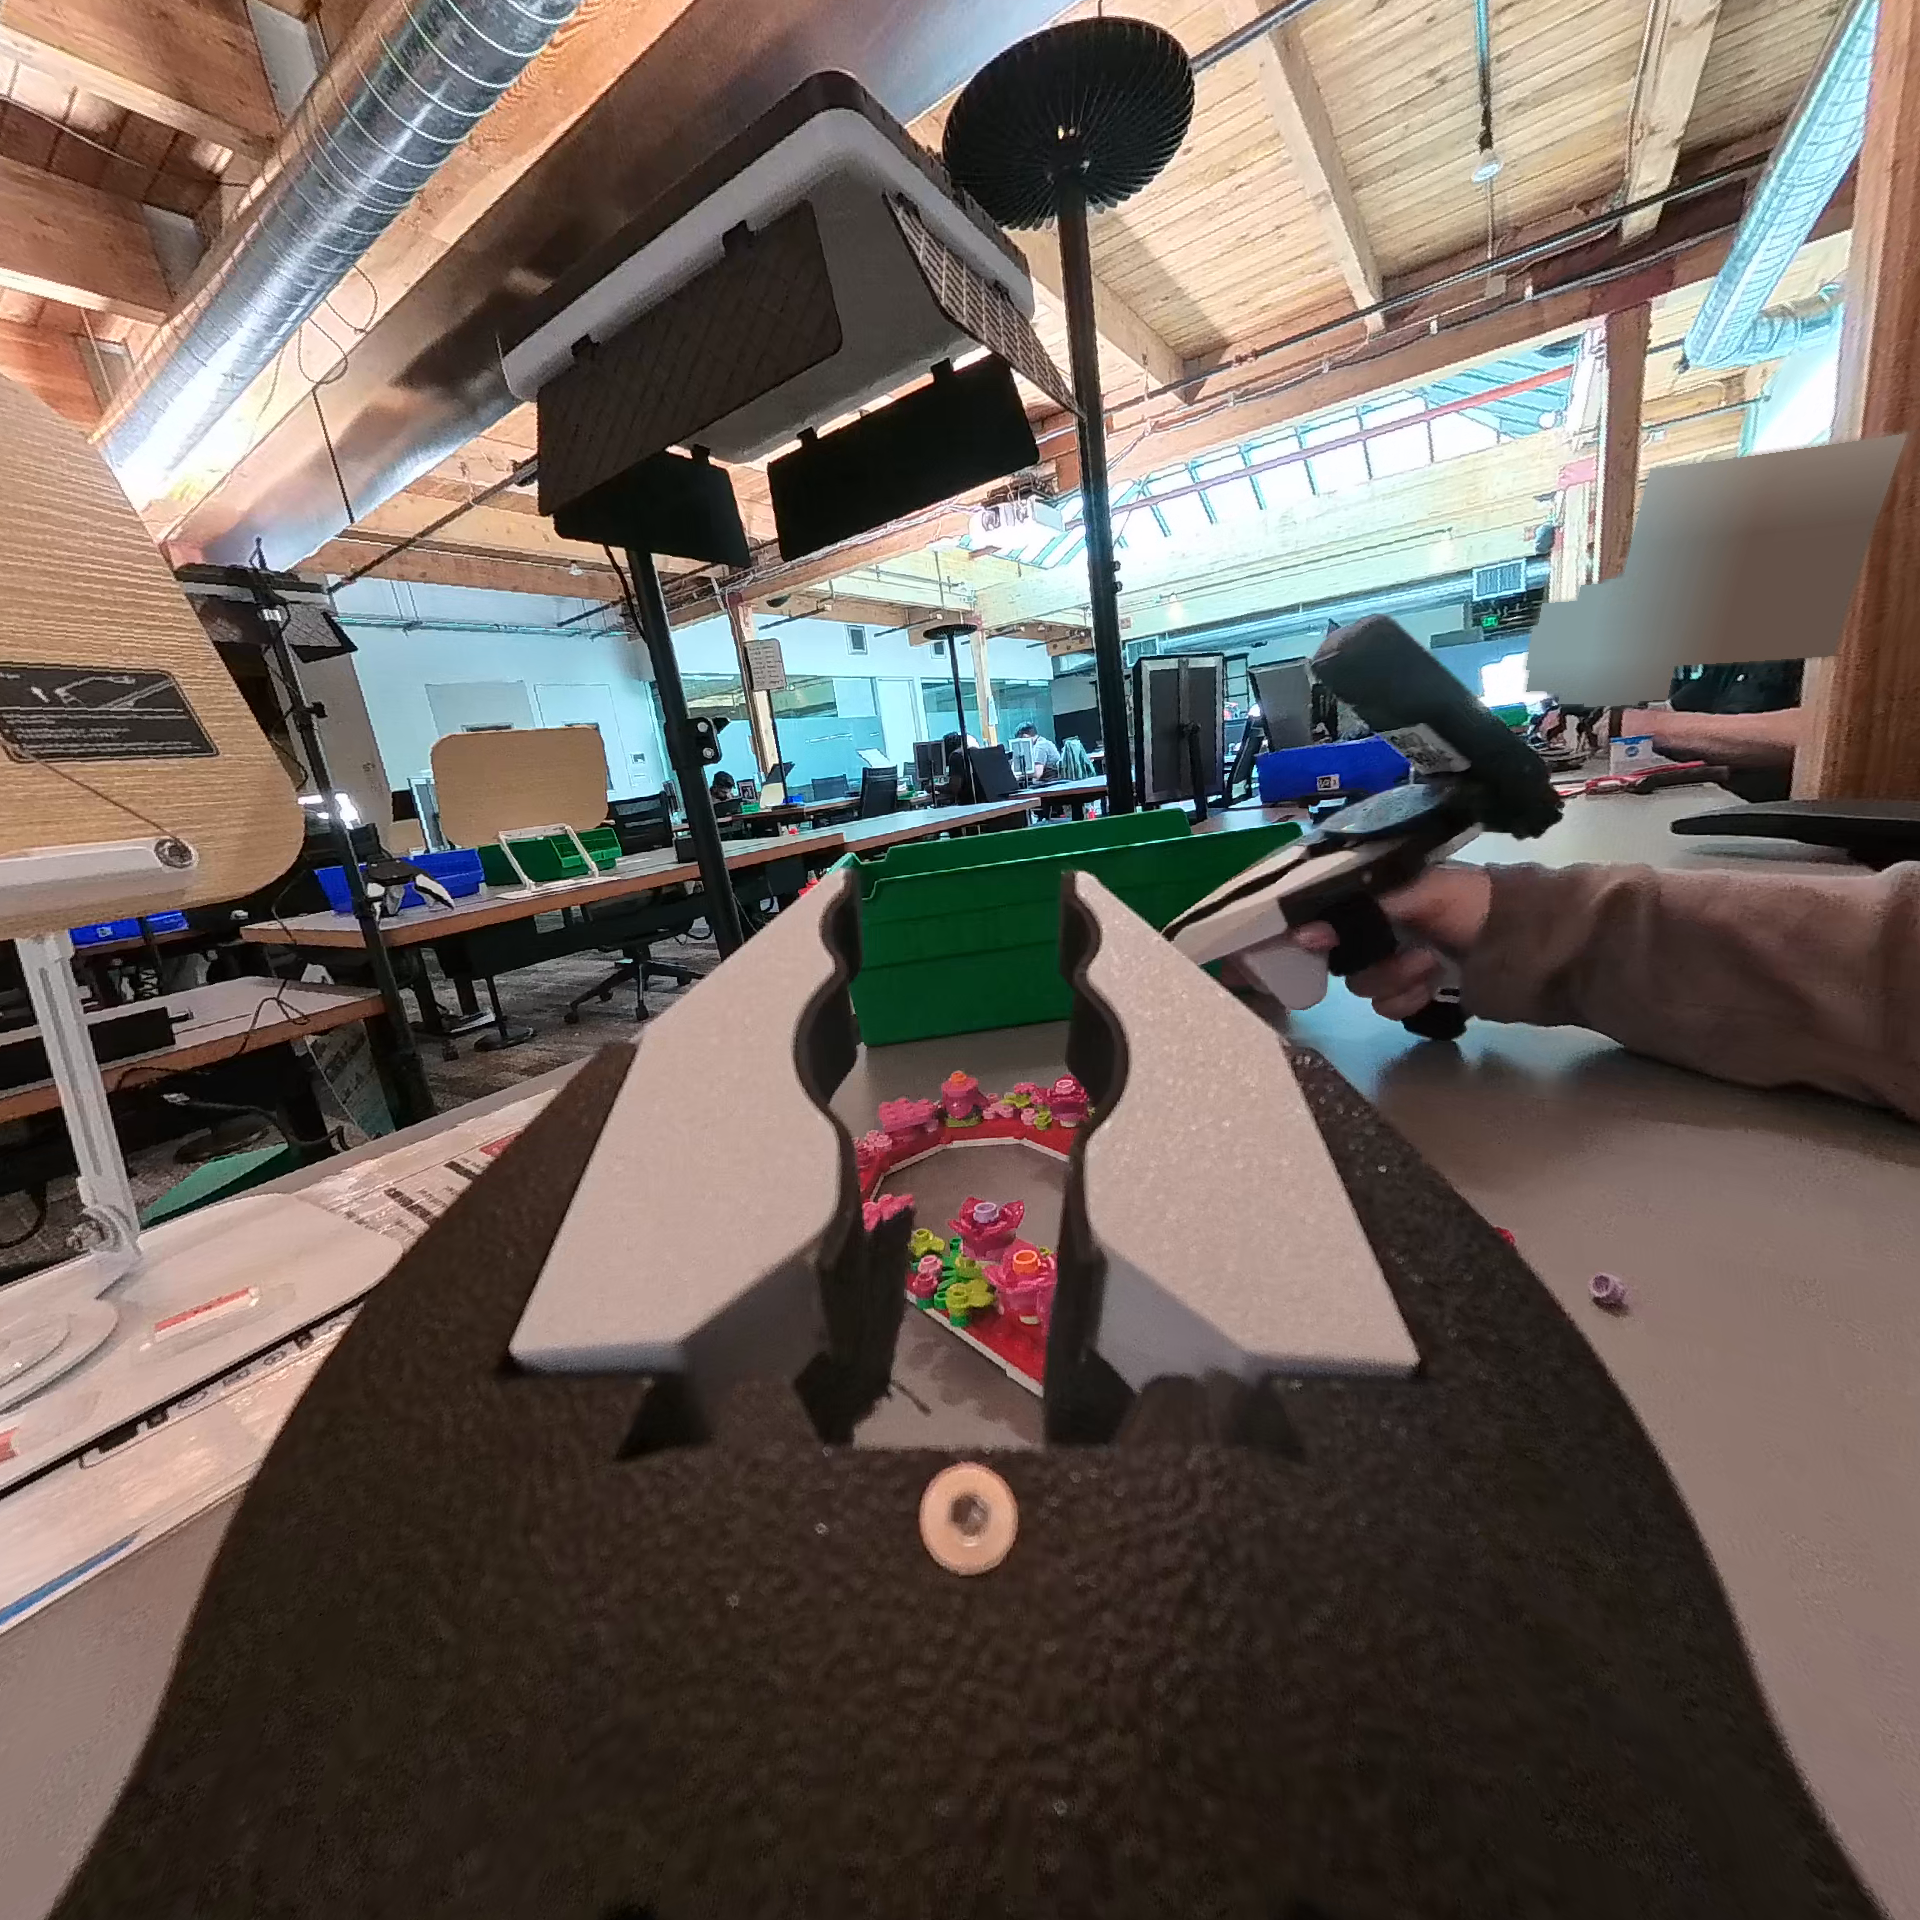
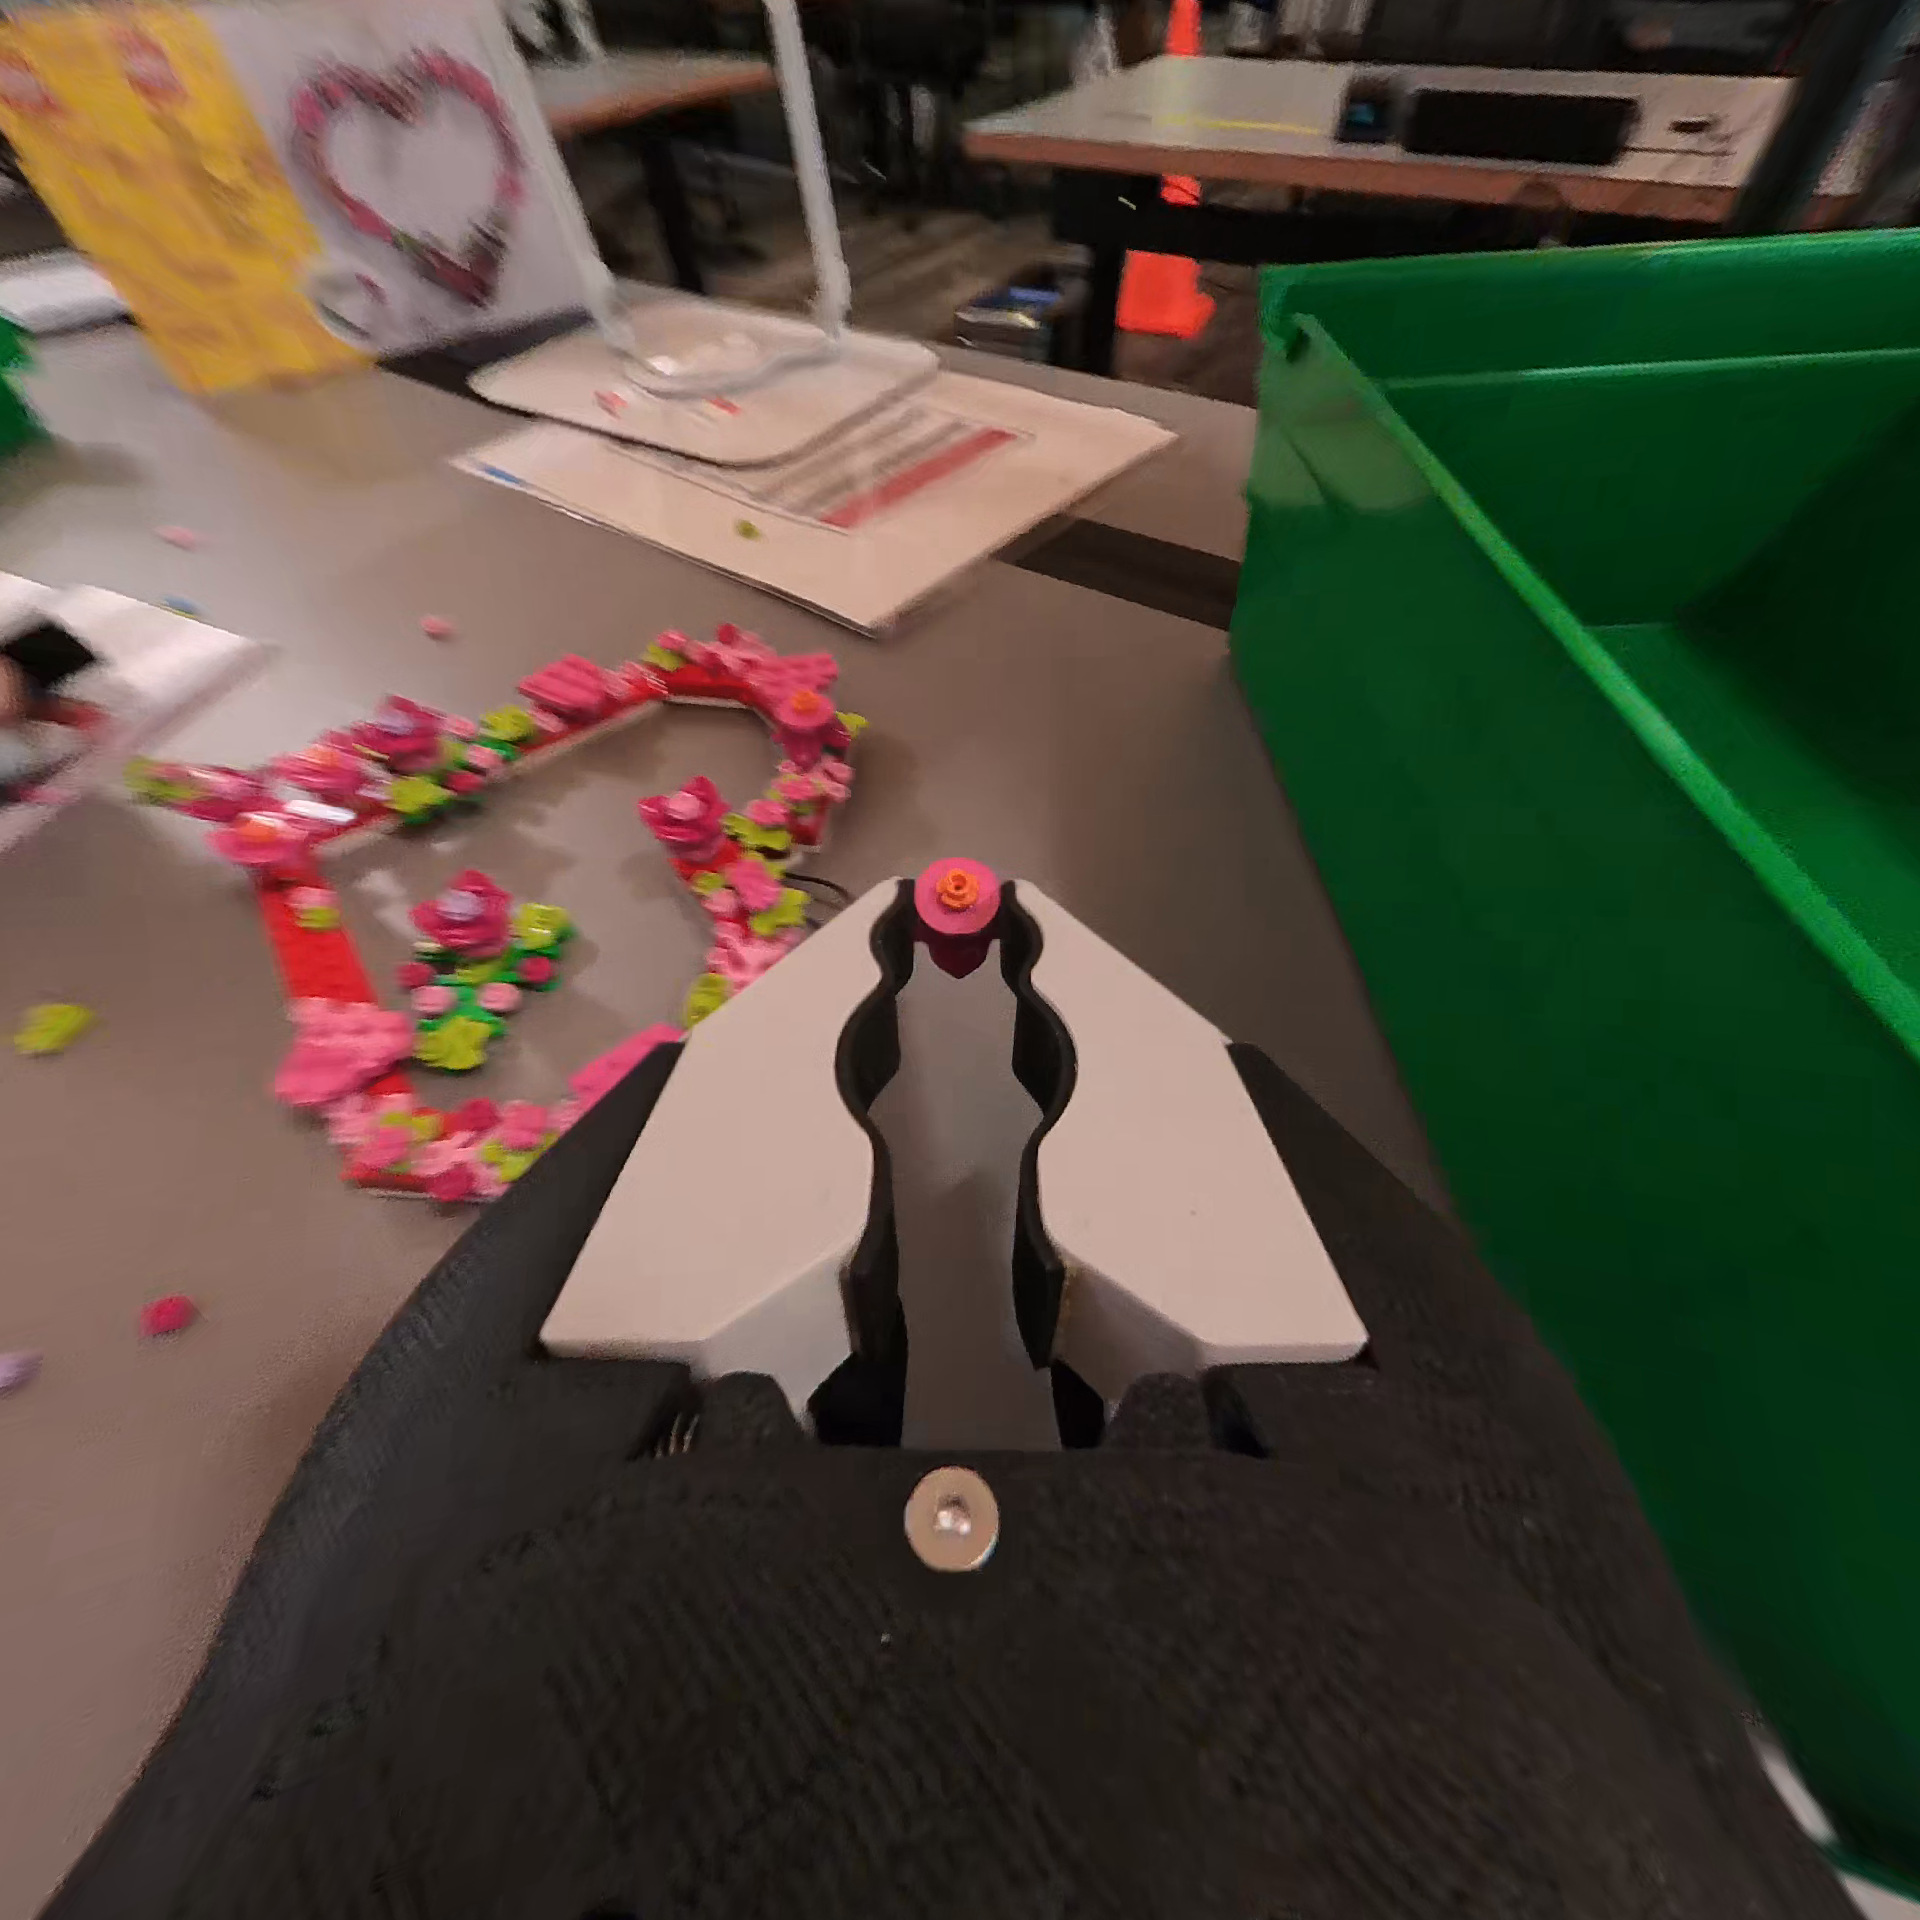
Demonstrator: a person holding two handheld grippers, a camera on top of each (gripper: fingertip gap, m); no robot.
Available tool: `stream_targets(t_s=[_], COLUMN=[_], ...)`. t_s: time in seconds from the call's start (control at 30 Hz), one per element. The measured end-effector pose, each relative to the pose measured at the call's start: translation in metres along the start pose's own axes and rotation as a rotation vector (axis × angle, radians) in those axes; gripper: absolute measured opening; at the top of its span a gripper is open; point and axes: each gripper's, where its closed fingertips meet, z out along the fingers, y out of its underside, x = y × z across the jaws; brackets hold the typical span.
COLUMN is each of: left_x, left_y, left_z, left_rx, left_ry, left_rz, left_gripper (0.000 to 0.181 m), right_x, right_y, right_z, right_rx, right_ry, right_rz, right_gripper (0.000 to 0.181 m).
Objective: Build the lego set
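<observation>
A green bin (image 2: pixel 1621 790) stands right of the red-and-pink heart frame (image 2: pixel 488 894) on the table. The left gripper (image 1: pixel 961 935) gapes wide above it (empty); the right gripper (image 2: pixel 956 904) pinches a magenta flower piece (image 2: pixel 957 902).

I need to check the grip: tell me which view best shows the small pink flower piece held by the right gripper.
The right wrist view: the pink flower piece sits sharp and centred, pinched at the tips of the right gripper. In the left wrist view the right gripper shows only from the side, farther off, and the piece cannot be made out.
</observation>
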Motion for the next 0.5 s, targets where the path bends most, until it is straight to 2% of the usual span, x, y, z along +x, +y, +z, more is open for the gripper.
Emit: stream_targets(t_s=[0.03,0.17,0.27,0.37,0.5], left_x=[0.0,0.001,0.001,0.001,0.001], left_y=[0.0,0.0,0.001,0.001,0.001], left_z=[0.0,0.0,0.0,0.001,0.001], left_rx=[-0.001,-0.002,-0.002,-0.002,-0.004], left_ry=[0.0,0.004,0.007,0.007,0.009], left_rz=[0.001,0.005,0.002,0.002,0.002], left_gripper=[0.035,0.035,0.035,0.035,0.035], right_x=[-0.01,-0.039,-0.032,-0.031,-0.03], right_y=[-0.004,-0.026,-0.039,-0.045,-0.045], right_z=[-0.003,-0.02,-0.031,-0.039,-0.038], right_rx=[0.039,0.218,0.324,0.367,0.368], right_ry=[-0.082,-0.449,-0.534,-0.619,-0.622], right_rz=[0.048,0.375,0.496,0.563,0.575], right_gripper=[0.014,0.014,0.014,0.014,0.014])
